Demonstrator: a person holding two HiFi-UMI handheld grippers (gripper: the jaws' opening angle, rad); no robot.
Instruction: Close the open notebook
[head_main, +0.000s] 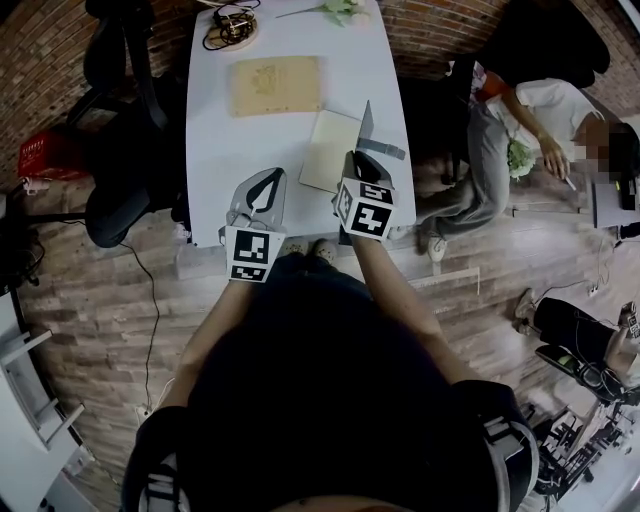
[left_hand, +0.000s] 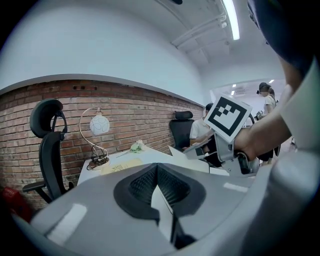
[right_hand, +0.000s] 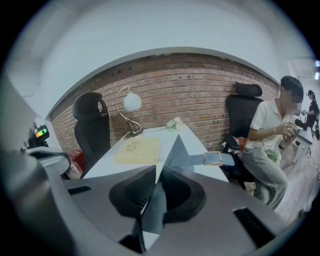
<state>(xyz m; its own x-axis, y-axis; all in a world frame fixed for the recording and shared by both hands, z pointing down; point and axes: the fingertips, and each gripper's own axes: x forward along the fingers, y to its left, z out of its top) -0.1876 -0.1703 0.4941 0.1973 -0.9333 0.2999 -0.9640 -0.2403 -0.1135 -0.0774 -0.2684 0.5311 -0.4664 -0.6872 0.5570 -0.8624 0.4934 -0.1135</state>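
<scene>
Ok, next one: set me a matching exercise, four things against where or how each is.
Things: 1 notebook cover; 2 tan sheet; 3 left tongs; 4 flower.
States: A shut, empty; B far end of the table; C raised, pinched in the right tongs; D flat, mid-table.
Pairs: 1-C; 2-D; 3-A; 4-B.

A red brick wall (right_hand: 200, 80) backs a white worktop (head_main: 215, 140), a black high-backed office chair (right_hand: 92, 130) and a brown wood-plank floor (head_main: 110, 300).
</scene>
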